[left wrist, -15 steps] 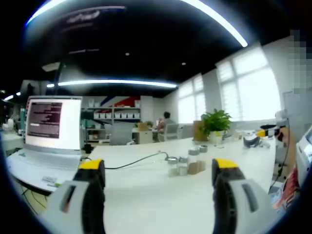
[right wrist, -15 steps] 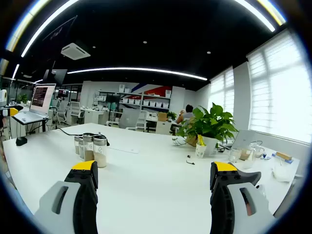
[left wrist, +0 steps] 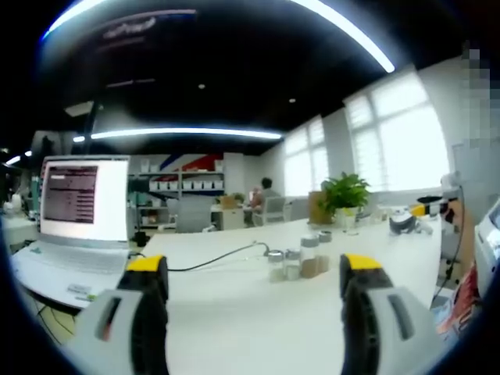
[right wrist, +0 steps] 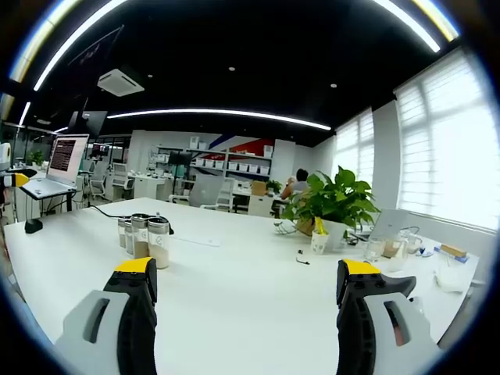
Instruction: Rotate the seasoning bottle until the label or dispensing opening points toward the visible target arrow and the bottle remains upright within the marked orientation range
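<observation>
Since half a second ago almost nothing has changed: your left gripper [left wrist: 254, 273] and right gripper [right wrist: 248, 277] hover with jaws apart and empty, the seasoning bottles [right wrist: 146, 239] standing untouched left of centre on the white table [right wrist: 234, 289], so the rotation hasn't begun.

From my right gripper view, the seasoning bottles [right wrist: 147, 237] stood clustered on the table [right wrist: 234, 289], left of the potted plant [right wrist: 332, 205]. The laptop [right wrist: 58, 166] sat far left, behind them.
</observation>
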The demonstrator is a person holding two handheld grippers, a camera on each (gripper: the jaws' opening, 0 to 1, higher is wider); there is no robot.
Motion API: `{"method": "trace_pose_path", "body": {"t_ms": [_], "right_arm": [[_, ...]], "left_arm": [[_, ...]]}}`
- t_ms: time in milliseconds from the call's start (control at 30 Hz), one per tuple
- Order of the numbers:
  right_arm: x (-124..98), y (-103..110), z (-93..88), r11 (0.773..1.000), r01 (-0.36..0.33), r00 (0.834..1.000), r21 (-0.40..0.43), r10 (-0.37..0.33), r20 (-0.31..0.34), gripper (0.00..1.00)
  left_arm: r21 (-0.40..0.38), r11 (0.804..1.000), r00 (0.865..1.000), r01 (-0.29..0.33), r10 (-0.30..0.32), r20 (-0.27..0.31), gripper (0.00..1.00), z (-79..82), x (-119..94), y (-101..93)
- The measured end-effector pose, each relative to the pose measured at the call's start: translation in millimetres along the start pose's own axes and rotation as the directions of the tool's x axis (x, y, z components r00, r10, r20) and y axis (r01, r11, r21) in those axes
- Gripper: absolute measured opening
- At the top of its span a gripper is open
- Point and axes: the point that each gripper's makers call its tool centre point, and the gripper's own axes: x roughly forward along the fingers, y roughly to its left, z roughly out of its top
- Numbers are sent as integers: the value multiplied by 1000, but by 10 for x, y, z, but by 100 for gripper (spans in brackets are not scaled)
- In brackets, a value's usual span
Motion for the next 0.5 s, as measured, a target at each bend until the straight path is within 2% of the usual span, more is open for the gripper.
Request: {"method": "trace_pose_path", "body": {"t_ms": [500], "right_arm": [[50,95,-10,999,-37,999,31,37,-2,99]], "left_arm": [[-5,1000,1000,21,-21,-17,96,-55,47,-35]]}}
